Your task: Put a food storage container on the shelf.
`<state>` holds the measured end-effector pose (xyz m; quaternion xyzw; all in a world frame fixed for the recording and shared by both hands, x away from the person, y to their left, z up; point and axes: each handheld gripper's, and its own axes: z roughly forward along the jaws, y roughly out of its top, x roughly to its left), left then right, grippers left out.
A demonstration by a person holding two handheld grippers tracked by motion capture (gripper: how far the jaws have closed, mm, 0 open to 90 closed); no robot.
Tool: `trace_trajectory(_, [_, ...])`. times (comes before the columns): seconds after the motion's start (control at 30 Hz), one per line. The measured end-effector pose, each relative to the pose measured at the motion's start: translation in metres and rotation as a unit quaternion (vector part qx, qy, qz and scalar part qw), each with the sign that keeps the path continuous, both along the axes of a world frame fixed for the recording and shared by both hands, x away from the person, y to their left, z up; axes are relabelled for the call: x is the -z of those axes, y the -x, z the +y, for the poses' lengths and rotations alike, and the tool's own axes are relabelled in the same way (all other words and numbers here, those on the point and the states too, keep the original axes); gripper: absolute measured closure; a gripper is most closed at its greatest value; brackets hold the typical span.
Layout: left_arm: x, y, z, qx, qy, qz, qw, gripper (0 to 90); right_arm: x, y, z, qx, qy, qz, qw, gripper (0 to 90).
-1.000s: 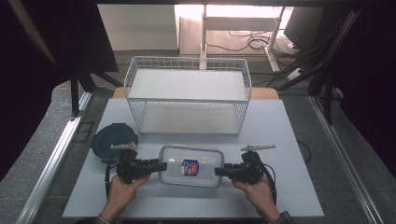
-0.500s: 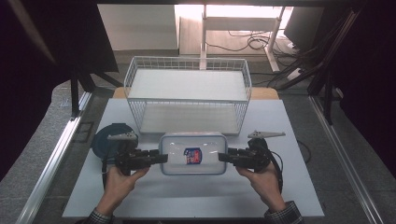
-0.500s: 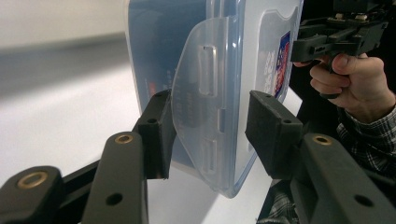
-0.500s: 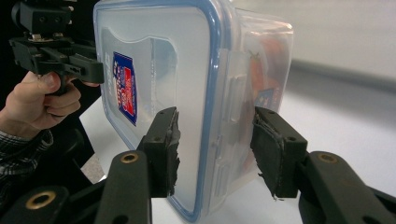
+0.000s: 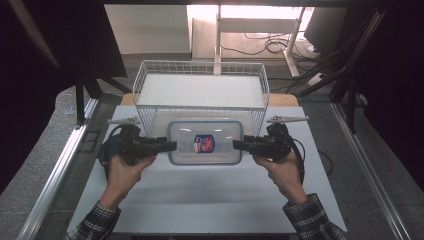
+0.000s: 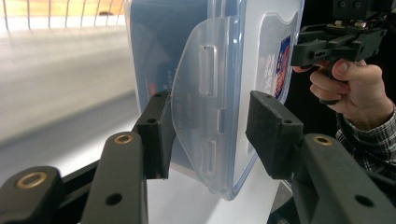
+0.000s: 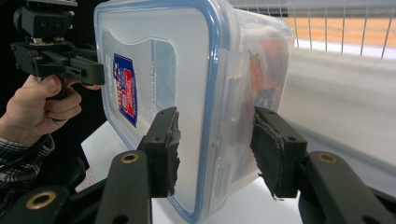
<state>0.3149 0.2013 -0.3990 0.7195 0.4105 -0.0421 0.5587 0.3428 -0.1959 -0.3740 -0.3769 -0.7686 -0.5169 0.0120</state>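
Note:
A clear plastic container with a blue-rimmed lid and a red-and-blue label hangs above the white table, just in front of the wire basket. My left gripper clamps its left end and my right gripper its right end. In the left gripper view the pads press on the latch flap of the container, around the left gripper. In the right gripper view the right gripper is shut on the other latch end of the container.
The white wire basket stands at the back of the white table top, with its front wall right behind the container. A dark blue round object lies under my left hand. Metal rails run along both table sides.
Both hands have risen and moved away from the person, carrying the container from the table surface up to the basket's front wall. The grips look the same.

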Motion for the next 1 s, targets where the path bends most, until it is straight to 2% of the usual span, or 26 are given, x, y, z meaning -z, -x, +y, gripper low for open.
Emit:
trace_trajectory(0.07, [-0.009,-0.006,0.002,0.001,-0.003,-0.003,1.0,52.6,-0.006,-0.005,0.001,0.001,-0.002,-0.006,1.0,52.3])
trace_trajectory(0.33, [-0.025,-0.027,0.008,0.0,0.001,0.003,1.0,52.3,-0.022,-0.021,0.007,0.009,-0.01,-0.007,0.9999,52.3])
trace_trajectory(0.7, [-0.058,-0.053,0.013,-0.006,-0.003,-0.007,1.0,52.3,-0.051,-0.051,0.013,0.013,-0.022,-0.01,0.9996,52.2])
trace_trajectory(1.0, [-0.073,-0.072,0.017,-0.012,0.005,-0.004,0.9999,52.3,-0.071,-0.072,0.017,0.015,-0.02,-0.009,0.9996,52.1])
